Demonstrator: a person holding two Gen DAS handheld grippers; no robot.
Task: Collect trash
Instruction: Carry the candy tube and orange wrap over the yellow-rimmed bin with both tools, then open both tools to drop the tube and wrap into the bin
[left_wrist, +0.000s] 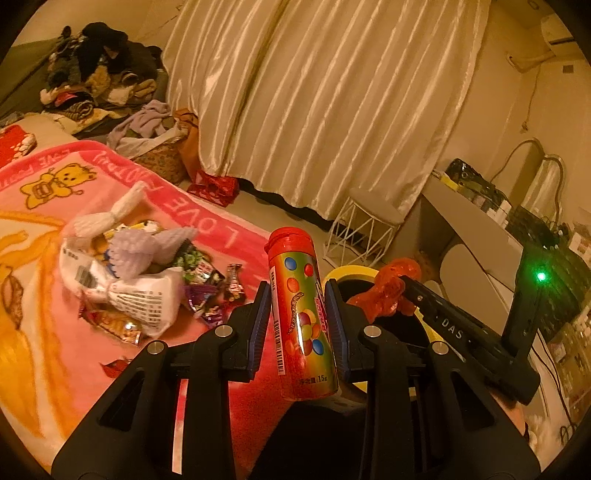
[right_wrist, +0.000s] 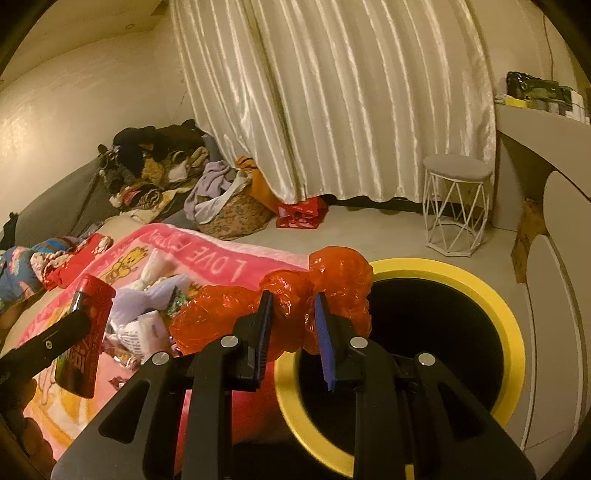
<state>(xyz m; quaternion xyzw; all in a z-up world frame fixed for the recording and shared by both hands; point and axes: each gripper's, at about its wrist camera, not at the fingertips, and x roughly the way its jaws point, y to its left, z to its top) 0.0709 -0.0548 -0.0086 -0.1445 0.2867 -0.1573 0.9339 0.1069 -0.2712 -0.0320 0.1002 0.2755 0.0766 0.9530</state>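
My left gripper (left_wrist: 297, 291) is shut on a red candy tube (left_wrist: 301, 314) with coloured dots, held upright over the bed edge beside the bin; the tube also shows in the right wrist view (right_wrist: 86, 332). My right gripper (right_wrist: 291, 301) is shut on a crumpled red plastic bag (right_wrist: 273, 310), held at the near-left rim of the yellow-rimmed black trash bin (right_wrist: 491, 295). The bag (left_wrist: 388, 291) and bin rim (left_wrist: 341, 273) also show in the left wrist view. A pile of wrappers and white bags (left_wrist: 140, 273) lies on the pink blanket (left_wrist: 44, 332).
A white wire stool (right_wrist: 456, 206) stands on the floor past the bin. A basket with laundry (right_wrist: 229, 214) and a red bag (right_wrist: 303, 214) sit by the curtain. A grey desk (right_wrist: 535, 147) is at the right. Clothes are piled on the sofa (left_wrist: 99, 70).
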